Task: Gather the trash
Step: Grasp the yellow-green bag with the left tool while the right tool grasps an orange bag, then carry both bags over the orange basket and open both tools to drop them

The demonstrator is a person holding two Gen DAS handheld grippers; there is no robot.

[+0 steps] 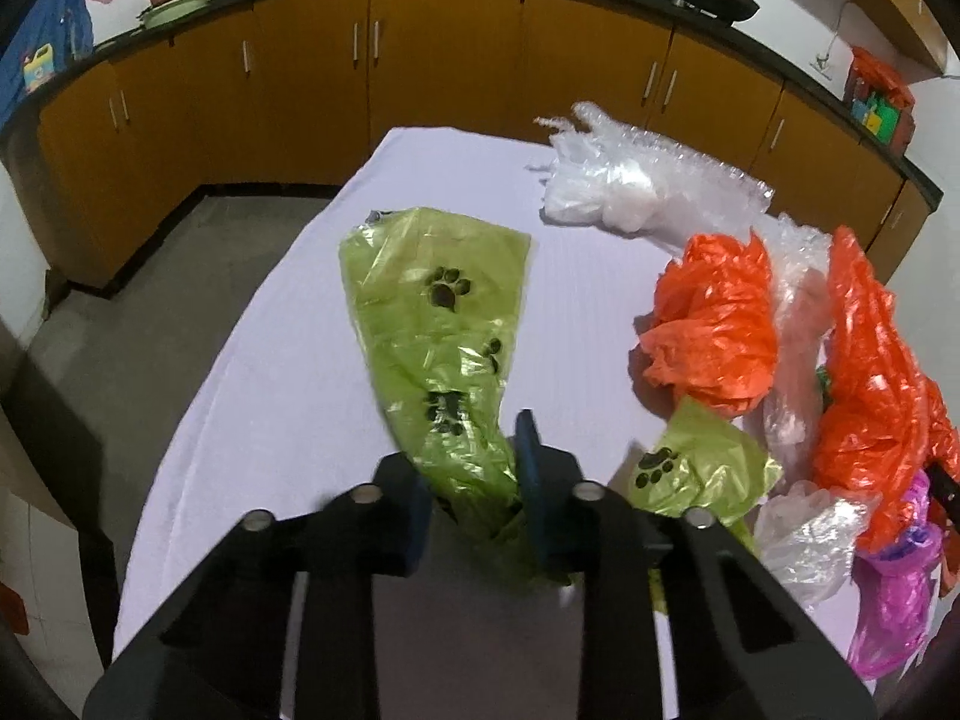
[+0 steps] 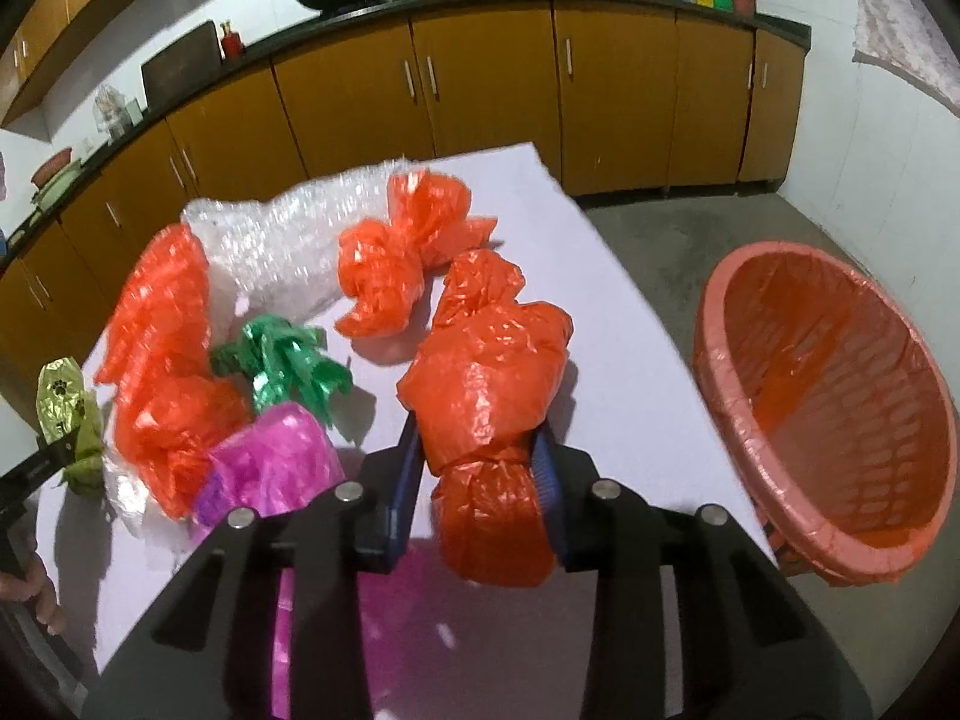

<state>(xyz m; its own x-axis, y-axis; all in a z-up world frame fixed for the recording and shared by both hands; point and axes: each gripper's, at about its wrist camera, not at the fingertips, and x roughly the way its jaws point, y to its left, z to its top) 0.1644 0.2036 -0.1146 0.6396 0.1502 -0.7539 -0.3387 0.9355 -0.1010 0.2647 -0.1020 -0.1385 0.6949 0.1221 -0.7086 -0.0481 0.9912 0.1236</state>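
The left tool (image 1: pixel 474 480) is clamped on the lower end of a green paw-print plastic bag (image 1: pixel 432 324), whose free end stretches forward over the white tabletop (image 1: pixel 252 360). The right tool (image 2: pixel 480 468) grips a knotted orange plastic bag (image 2: pixel 486 396) between its blue pads, held above the tabletop's near right edge. To the right of that tool, on the floor beside the tabletop, stands a pink basket (image 2: pixel 720 360) lined with orange plastic.

More trash lies on the tabletop: another orange bag (image 2: pixel 396 264) just ahead of the held one, a large crumpled orange bag (image 2: pixel 162 360) to the left, a green wad (image 2: pixel 288 366) between them, a magenta bag (image 2: pixel 270 468) near the right tool, and bubble wrap (image 2: pixel 282 228) at the back. A second green paw-print piece (image 1: pixel 690 468) sits just right of the left tool.
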